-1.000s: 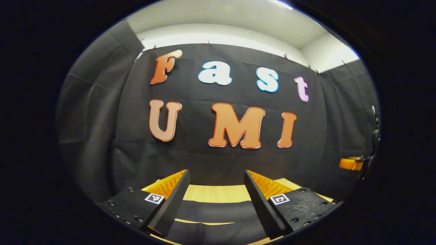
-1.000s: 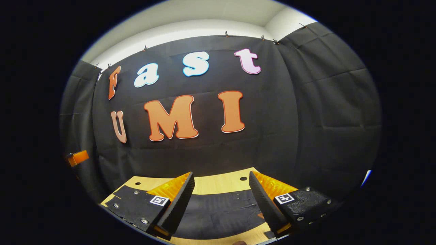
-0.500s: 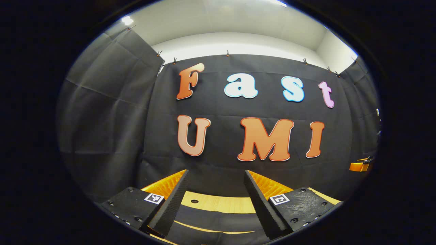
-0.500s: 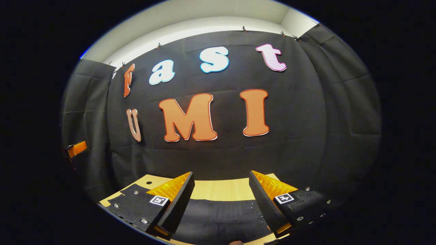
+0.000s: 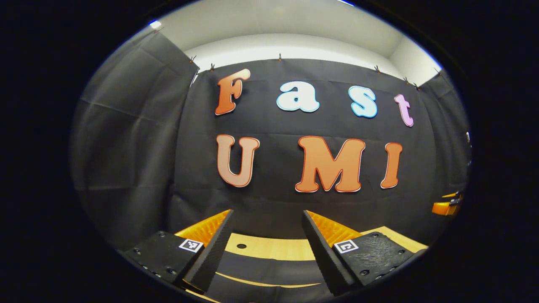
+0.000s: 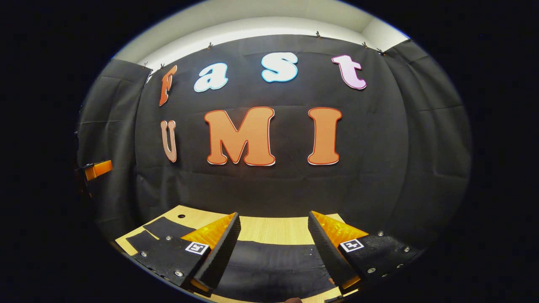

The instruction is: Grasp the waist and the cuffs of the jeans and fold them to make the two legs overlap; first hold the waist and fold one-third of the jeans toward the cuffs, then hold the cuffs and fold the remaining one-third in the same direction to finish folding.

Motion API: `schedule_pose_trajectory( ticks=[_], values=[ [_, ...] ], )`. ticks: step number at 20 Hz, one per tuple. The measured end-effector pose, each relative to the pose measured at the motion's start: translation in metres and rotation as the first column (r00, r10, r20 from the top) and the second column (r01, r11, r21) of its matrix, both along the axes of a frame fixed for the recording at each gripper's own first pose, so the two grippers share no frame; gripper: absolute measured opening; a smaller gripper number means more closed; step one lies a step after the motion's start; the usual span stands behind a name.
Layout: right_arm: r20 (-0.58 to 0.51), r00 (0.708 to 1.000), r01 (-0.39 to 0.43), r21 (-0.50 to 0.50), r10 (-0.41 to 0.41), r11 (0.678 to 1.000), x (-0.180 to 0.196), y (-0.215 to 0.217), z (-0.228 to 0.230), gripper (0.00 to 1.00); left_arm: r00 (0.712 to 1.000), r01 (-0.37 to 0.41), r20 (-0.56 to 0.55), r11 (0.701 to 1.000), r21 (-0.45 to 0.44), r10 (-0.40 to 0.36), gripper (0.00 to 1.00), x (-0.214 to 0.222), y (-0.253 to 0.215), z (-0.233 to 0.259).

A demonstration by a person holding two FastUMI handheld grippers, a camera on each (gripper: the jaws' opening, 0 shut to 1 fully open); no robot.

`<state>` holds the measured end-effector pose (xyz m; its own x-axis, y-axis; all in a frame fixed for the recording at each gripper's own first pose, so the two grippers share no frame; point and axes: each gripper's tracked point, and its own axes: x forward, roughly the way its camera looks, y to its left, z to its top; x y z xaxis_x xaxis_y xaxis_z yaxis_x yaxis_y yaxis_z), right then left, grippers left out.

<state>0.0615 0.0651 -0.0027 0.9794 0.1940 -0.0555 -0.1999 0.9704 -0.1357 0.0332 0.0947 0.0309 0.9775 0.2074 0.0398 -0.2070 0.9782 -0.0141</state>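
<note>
Left gripper [image 5: 267,219] jaws apart, nothing btwn. Right gripper [image 6: 273,221] jaws also apart, empty. Dark jeans [image 6: 269,265] lie flat on wooden table [image 6: 273,229] below both, w/ legs [image 5: 269,263] under left gripper.

Right gripper [image 6: 269,235] agape above dark jeans [image 6: 269,265] on table [image 6: 273,229].

one pair of dark jeans [image 6: 273,265], one wooden table [image 6: 273,229], two grippers [image 5: 266,219] [image 6: 273,221]
</note>
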Motion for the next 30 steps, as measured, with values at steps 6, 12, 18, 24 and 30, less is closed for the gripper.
schedule_pose_trajectory(
  ticks=[6, 12, 18, 24, 30],
  values=[
    [-0.046, 0.999, -0.022, -0.02, 0.021, 1.0, 0.006, 0.025, -0.019, 1.0, 0.997, -0.031, -0.064, 0.998, 0.053, 0.034, 0.94, 0.001, 0.039, -0.021],
    [-0.096, 0.992, -0.079, 0.024, 0.081, 0.997, 0.024, 0.049, -0.03, 0.97, 0.982, -0.079, -0.182, 0.979, -0.188, 0.044, 0.97, -0.009, 0.073, -0.087],
    [-0.211, 0.966, -0.131, 0.094, 0.148, 0.987, 0.039, 0.069, -0.063, 0.97, 0.928, -0.225, -0.372, 0.811, -0.54, 0.01, 0.98, -0.054, 0.097, -0.205],
    [-0.28, 0.944, -0.146, 0.128, 0.177, 0.981, 0.05, 0.079, -0.083, 0.97, 0.847, -0.512, -0.525, 0.391, -0.765, 0.082, 0.98, -0.102, 0.131, -0.322],
    [-0.346, 0.919, -0.14, 0.165, 0.19, 0.976, 0.063, 0.085, -0.093, 0.97, 0.756, -0.649, -0.653, 0.2, -0.734, 0.057, 0.98, -0.14, 0.136, -0.412]
  ],
)
